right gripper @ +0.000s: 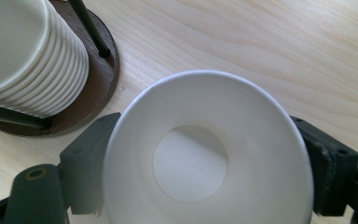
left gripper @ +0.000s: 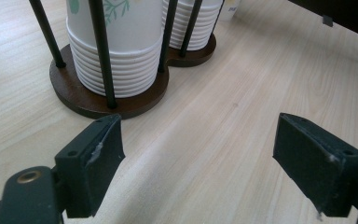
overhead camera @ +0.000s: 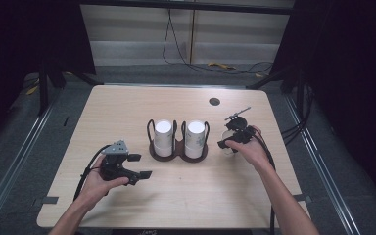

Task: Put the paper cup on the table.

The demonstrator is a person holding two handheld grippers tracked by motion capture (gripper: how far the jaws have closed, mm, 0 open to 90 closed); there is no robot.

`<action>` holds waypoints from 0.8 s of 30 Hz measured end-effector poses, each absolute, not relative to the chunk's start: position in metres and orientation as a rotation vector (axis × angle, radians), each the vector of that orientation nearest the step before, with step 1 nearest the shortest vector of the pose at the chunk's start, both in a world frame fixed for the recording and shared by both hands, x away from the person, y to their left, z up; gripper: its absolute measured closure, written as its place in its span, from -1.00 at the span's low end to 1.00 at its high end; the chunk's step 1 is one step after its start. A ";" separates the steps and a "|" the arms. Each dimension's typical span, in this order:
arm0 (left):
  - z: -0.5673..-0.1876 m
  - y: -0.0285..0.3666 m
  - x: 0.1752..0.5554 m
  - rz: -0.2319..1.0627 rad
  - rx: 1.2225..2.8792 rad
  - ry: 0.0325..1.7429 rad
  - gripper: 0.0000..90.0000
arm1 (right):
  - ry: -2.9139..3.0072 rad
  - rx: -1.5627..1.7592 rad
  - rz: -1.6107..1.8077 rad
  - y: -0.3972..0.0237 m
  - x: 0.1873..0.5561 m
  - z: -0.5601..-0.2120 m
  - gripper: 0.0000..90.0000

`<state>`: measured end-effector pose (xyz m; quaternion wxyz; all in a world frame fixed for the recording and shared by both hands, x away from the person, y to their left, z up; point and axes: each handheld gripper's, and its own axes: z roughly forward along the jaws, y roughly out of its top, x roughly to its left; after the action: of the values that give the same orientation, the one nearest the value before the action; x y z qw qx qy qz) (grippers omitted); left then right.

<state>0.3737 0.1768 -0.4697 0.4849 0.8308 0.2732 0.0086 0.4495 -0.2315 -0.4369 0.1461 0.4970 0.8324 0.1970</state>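
Note:
A dark wooden holder [overhead camera: 178, 155] with black rods stands mid-table and carries two stacks of upturned white paper cups [overhead camera: 163, 134] [overhead camera: 195, 136]. Right of it a single white paper cup [overhead camera: 227, 148] stands mouth up on the table. My right gripper [overhead camera: 231, 139] reaches around that cup. In the right gripper view the cup [right gripper: 191, 163] sits round and unsquashed between the jaws of the right gripper [right gripper: 200, 130], beside the holder's base [right gripper: 98, 88]. My left gripper [overhead camera: 141, 166] rests at the front left, open and empty [left gripper: 198, 154], facing the nearer stack [left gripper: 121, 51].
The light wooden table [overhead camera: 127, 107] has a dark round grommet [overhead camera: 214, 101] near its far edge. Cables lie on the floor beyond it. Bare wood lies between my left gripper and the holder's base [left gripper: 84, 100].

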 end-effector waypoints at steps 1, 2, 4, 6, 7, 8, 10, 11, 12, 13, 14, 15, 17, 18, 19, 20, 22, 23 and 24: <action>-0.470 0.177 0.374 0.023 2.025 0.662 -0.65 | 2.392 1.439 0.574 -0.232 0.449 -0.437 -0.62; -0.470 0.177 0.374 0.022 2.027 0.660 -0.65 | 2.392 1.440 0.579 -0.233 0.448 -0.437 -0.62; -0.470 0.177 0.374 0.021 2.028 0.657 -0.65 | 2.378 1.448 0.596 -0.234 0.446 -0.437 -0.62; -0.470 0.176 0.373 0.018 2.027 0.651 -0.64 | 2.395 1.461 0.599 -0.235 0.444 -0.438 -0.56; -0.470 0.176 0.373 0.020 2.027 0.649 -0.63 | 2.398 1.460 0.601 -0.235 0.443 -0.439 -0.57; -0.470 0.176 0.373 0.020 2.027 0.649 -0.63 | 2.390 1.461 0.605 -0.235 0.441 -0.439 -0.58; -0.470 0.175 0.373 0.021 2.026 0.652 -0.63 | 2.375 1.469 0.622 -0.237 0.439 -0.439 -0.59; -0.470 0.175 0.374 0.022 2.031 0.649 -0.63 | 2.373 1.472 0.629 -0.238 0.438 -0.439 -0.61; -0.470 0.176 0.374 0.023 2.032 0.650 -0.63 | 2.373 1.471 0.637 -0.239 0.438 -0.440 -0.61; -0.470 0.176 0.374 0.024 2.030 0.651 -0.63 | 2.360 1.481 0.644 -0.239 0.437 -0.440 -0.61; -0.470 0.176 0.374 0.025 2.031 0.651 -0.63 | 2.356 1.474 0.651 -0.240 0.435 -0.440 -0.61; -0.470 0.176 0.374 0.023 2.024 0.655 -0.63 | 2.359 1.475 0.651 -0.240 0.434 -0.440 -0.61; -0.470 0.177 0.374 0.022 2.023 0.660 -0.63 | 2.361 1.473 0.663 -0.240 0.431 -0.441 -0.63; -0.470 0.177 0.374 0.022 2.024 0.660 -0.63 | 2.362 1.470 0.666 -0.240 0.430 -0.441 -0.63; -0.470 0.177 0.374 0.025 2.031 0.655 -0.63 | 2.359 1.469 0.672 -0.240 0.428 -0.442 -0.63; -0.470 0.177 0.374 0.025 2.032 0.654 -0.63 | 2.360 1.472 0.676 -0.240 0.427 -0.442 -0.63; -0.470 0.177 0.374 0.025 2.030 0.654 -0.63 | 2.366 1.472 0.676 -0.240 0.424 -0.442 -0.63; -0.470 0.177 0.374 0.025 2.030 0.652 -0.63 | 2.363 1.466 0.681 -0.241 0.422 -0.441 -0.63; -0.470 0.176 0.373 0.024 2.025 0.655 -0.63 | 2.356 1.470 0.693 -0.241 0.420 -0.441 -0.63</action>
<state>0.3735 0.1764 -0.4701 0.4851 0.8320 0.2690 0.0098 0.4201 -0.2407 -0.4411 0.1394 0.5085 0.8152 0.2397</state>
